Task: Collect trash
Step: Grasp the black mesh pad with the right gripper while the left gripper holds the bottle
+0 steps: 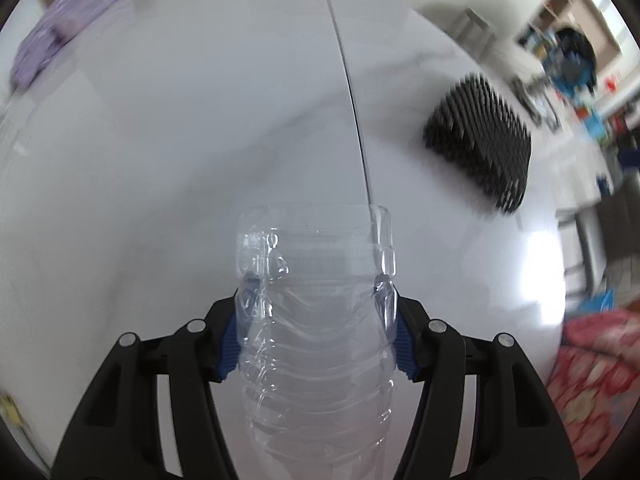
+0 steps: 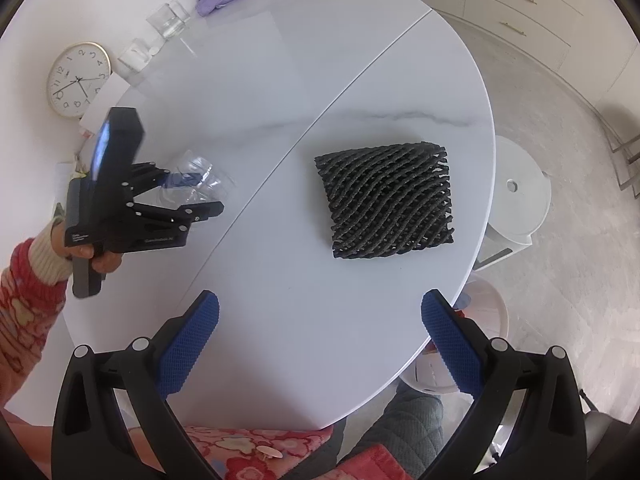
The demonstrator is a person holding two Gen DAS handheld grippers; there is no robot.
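A clear ribbed plastic bottle [image 1: 316, 320] sits clenched between the left tool's [image 1: 316, 304] blue pads. Only the right view shows the right tool [image 2: 320, 340] spread empty, black foam netting [image 2: 386, 200] on the marble bench [image 2: 280, 100] beyond it.

- Our clear bottle [image 1: 316, 320] runs off the bottom edge, so we can't see its lower end.
- Black mesh [image 1: 480, 140] beside it is motion-blurred.

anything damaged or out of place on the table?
The clear plastic bottle pinched in the left gripper is crumpled, its ribbed wall buckled between the pads. A wall clock lies flat on the table. The black foam net lies loose.
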